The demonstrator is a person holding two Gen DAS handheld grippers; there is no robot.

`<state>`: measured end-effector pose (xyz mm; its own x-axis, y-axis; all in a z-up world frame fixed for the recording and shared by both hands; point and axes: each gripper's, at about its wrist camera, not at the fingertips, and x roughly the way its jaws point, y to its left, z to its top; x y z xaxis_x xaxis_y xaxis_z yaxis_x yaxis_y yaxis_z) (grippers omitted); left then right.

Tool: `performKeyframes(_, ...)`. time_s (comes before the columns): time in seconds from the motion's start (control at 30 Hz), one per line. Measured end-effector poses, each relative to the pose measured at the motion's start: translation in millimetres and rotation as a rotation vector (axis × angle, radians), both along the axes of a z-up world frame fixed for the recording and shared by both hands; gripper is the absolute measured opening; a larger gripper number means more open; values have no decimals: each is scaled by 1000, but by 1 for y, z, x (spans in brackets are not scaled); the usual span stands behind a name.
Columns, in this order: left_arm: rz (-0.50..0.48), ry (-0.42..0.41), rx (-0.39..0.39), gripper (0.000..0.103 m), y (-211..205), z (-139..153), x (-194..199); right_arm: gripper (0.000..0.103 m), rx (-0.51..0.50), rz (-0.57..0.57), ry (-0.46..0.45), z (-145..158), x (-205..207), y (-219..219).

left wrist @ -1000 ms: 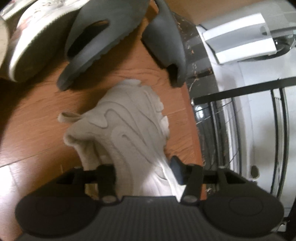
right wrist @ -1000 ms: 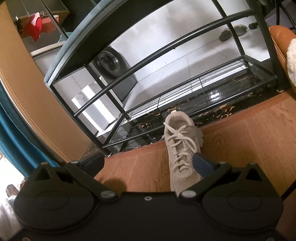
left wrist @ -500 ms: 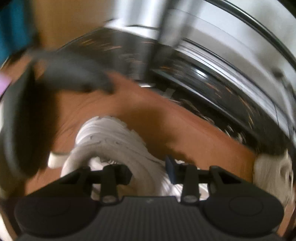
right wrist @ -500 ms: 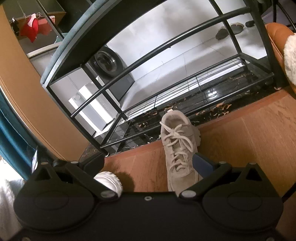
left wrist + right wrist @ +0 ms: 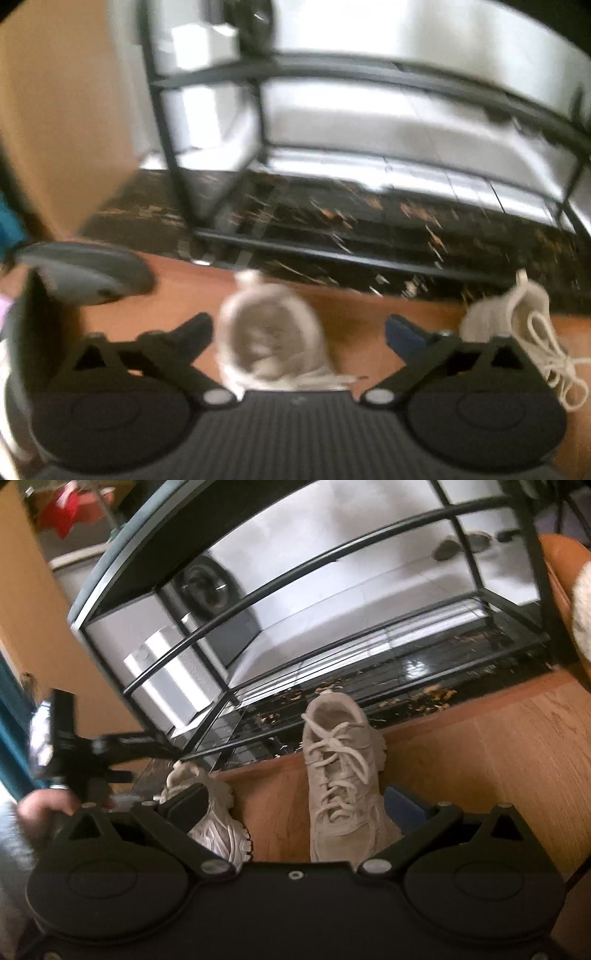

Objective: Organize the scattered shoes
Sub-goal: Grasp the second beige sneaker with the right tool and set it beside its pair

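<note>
The left gripper [image 5: 299, 328] has just opened its jaws wide; a pale beige suede trainer [image 5: 271, 332] sits between them on the orange-brown wooden floor [image 5: 354, 314], untouched by either pad. Its laced beige partner [image 5: 524, 325] stands at three o'clock. A dark grey rubber slide [image 5: 85, 273] lies at ten o'clock. The right gripper [image 5: 291, 805] is also spread open, holding nothing. A black metal shoe rack [image 5: 332, 572] rises at twelve o'clock.
</note>
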<state>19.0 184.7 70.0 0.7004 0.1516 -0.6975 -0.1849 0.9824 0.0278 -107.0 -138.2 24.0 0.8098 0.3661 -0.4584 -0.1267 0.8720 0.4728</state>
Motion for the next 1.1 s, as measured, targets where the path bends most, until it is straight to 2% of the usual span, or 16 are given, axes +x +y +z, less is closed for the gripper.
performKeyframes(0.03, 98, 23, 3, 102, 11, -5, -14, 103, -29, 20, -14, 0, -1, 5)
performKeyframes(0.07, 121, 34, -2, 102, 14, -6, -17, 103, -50, 37, -25, 0, -1, 9)
performKeyframes(0.13, 259, 92, -134, 102, 48, -8, -37, 103, -69, 74, -32, 0, 0, 18)
performKeyframes(0.27, 576, 39, -247, 102, 88, -11, -74, 101, -98, 153, -64, 6, 14, 54)
performKeyframes(0.33, 710, 1, -325, 102, 105, -14, -94, 102, -168, 251, -116, 13, 29, 83)
performKeyframes(0.37, 766, -14, -338, 102, 110, -15, -102, 102, -204, 287, -130, 14, 37, 95)
performKeyframes(0.4, 823, -28, -350, 102, 115, -17, -110, 102, -248, 351, -123, 15, 57, 117)
performKeyframes(0.5, 957, -36, -356, 102, 124, -22, -126, 102, -255, 408, -26, 9, 97, 157)
performKeyframes(0.57, 961, -23, -365, 102, 129, -28, -123, 101, -293, 429, 14, 3, 118, 183)
performKeyframes(0.67, 893, 19, -349, 102, 128, -30, -111, 101, -379, 462, 30, -7, 132, 218)
performKeyframes(0.83, 833, -48, -236, 102, 114, -18, -103, 103, -442, 451, 75, -28, 149, 244)
performKeyframes(0.93, 836, -48, -223, 102, 111, -19, -98, 103, -471, 435, 125, -46, 158, 249)
performKeyframes(1.0, 828, -22, -228, 102, 112, -23, -93, 97, -469, 453, 172, -58, 164, 250)
performKeyframes(1.03, 822, -6, -232, 102, 113, -26, -90, 89, -460, 469, 194, -62, 166, 250)
performKeyframes(1.1, 816, 10, -235, 102, 113, -29, -86, 86, -449, 481, 199, -65, 165, 248)
